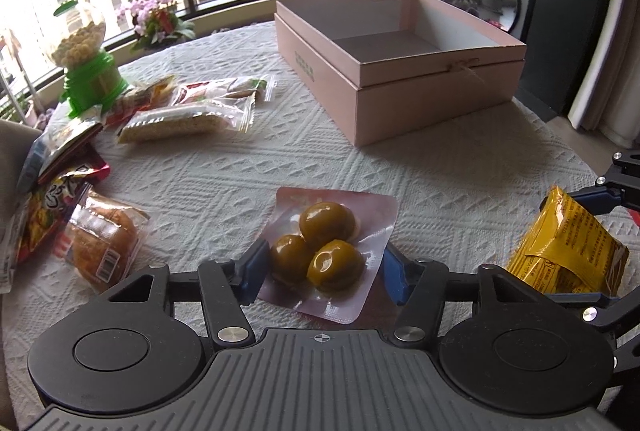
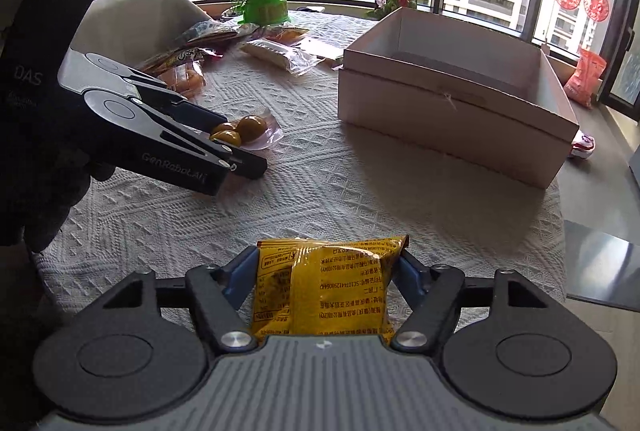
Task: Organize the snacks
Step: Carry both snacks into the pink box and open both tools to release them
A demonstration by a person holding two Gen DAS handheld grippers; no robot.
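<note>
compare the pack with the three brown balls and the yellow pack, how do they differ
The clear pack of brown balls shows its three glossy round pieces through see-through film; the yellow pack is opaque foil covered in printed text. The clear pack lies flat on the tablecloth, while the yellow pack looks tilted, its top edge raised. The left gripper straddles the clear one; the right gripper flanks the yellow one. Both are sealed snacks, still outside the pink box.

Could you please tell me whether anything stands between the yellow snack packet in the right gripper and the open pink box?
Nothing visible does. Between the yellow packet in the right gripper and the pink box lies only bare tablecloth; the egg pouch sits off to the left.
</note>
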